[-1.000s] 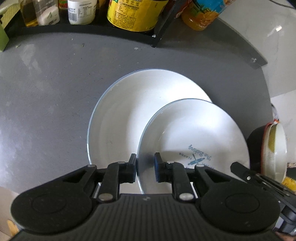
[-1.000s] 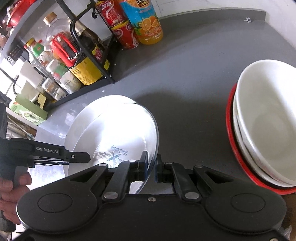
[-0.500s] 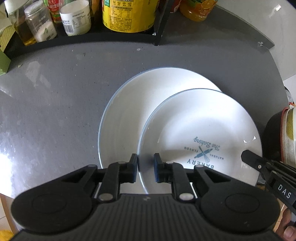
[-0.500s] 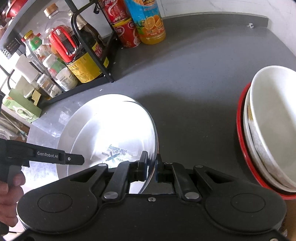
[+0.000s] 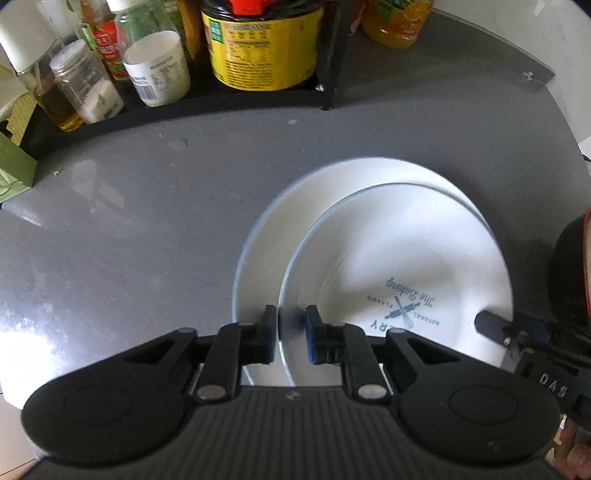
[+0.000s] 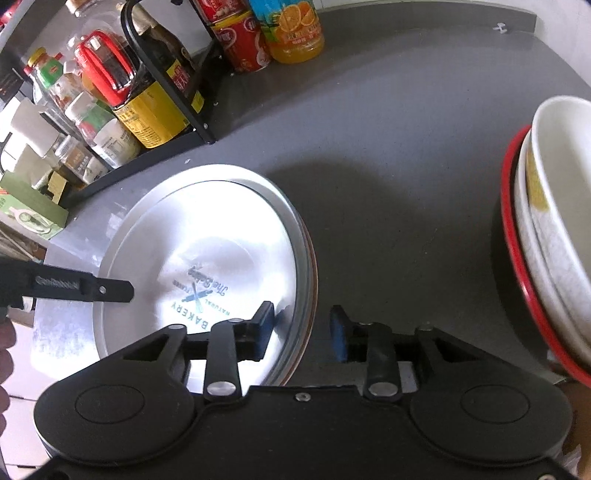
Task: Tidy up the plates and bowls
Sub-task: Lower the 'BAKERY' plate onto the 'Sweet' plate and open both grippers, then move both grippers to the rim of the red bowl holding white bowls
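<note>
Straddling the near rim of the smaller white ceramic plate with the blue bakery print (image 5: 399, 273), the left gripper (image 5: 291, 334) has one black finger on either side of that rim; a narrow gap shows at the inner finger, so whether it pinches the rim or only brackets it cannot be told. In the left wrist view this printed plate lies on top of a larger plain white round plate (image 5: 280, 221), offset toward the right side of it, and both rest on the grey countertop (image 5: 129, 229). A black wire rack of condiment bottles and jars (image 5: 255, 48) stands along the far edge. The tip of the right gripper (image 5: 495, 328) enters from the right, over the printed plate's rim. In the right wrist view the right gripper (image 6: 302, 330) stands spread wide, its fingers well apart with the printed plate's (image 6: 207, 258) right rim between them, touching neither visibly. The left gripper's (image 6: 110, 291) black tip reaches over the plate from the left. To the right, apart from the plates, a stack of white bowls nested in a red-rimmed bowl (image 6: 543, 258) sits on the countertop (image 6: 388, 166). An orange juice bottle (image 6: 295, 33) and a red can (image 6: 240, 44) stand at the far edge beside the rack (image 6: 162, 85).
</note>
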Available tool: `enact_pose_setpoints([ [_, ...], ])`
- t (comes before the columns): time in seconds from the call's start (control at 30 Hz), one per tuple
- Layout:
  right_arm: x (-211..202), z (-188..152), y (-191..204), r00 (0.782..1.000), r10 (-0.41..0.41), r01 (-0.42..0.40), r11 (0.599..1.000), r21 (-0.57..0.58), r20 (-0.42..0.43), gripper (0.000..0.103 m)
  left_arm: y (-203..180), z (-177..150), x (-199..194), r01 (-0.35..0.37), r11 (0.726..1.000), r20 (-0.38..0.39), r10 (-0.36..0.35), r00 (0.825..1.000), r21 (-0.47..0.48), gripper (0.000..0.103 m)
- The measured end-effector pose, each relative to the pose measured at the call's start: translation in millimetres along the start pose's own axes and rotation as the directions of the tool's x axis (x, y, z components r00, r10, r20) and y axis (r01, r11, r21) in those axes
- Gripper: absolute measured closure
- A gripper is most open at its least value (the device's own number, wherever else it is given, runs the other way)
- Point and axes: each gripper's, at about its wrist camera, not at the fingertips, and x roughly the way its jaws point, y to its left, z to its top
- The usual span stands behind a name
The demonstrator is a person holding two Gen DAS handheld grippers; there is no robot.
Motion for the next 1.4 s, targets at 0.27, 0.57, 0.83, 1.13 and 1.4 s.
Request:
enact_pose_setpoints([
  [0.27,-13.9,1.9,-6.2,0.999,-0.014,0.013,1.0,0.027,0.039,0.072,3.3,3.0,0.8,0.013,1.0,0.003,-0.013,1.0,0.002,0.091],
  [0.57,-23.3,2.4,-8.9,0.998,0.005,-0.008,0.999,0.041,0.057,0.079,4.7,0.2,-6.2,0.011,1.0,0.038,-0.011,0.999,-0.006,0.092],
  [0.83,-37.6,-0.8,-23.9,0.996,0.023,-0.033,0.993,0.114,0.089,0.079,1.8,3.2,-19.7,-0.043,0.999,0.074,0.041,0.996,0.031,0.092],
  [1.13,-54.8,-4.0,-28.8,0.991,0.031,-0.052,0.984,0.169,0.129,0.077,8.3,12.1,-34.8,0.02,0.999,0.074,-0.022,0.997,0.027,0.073],
  [1.4,-81.6,-7.5,-30.1,0.983,0.025,-0.063,0.977,0.206,0.181,0.056,-13.6,14.4,-52.6,0.018,0.996,0.097,-0.026,0.995,0.087,0.034],
])
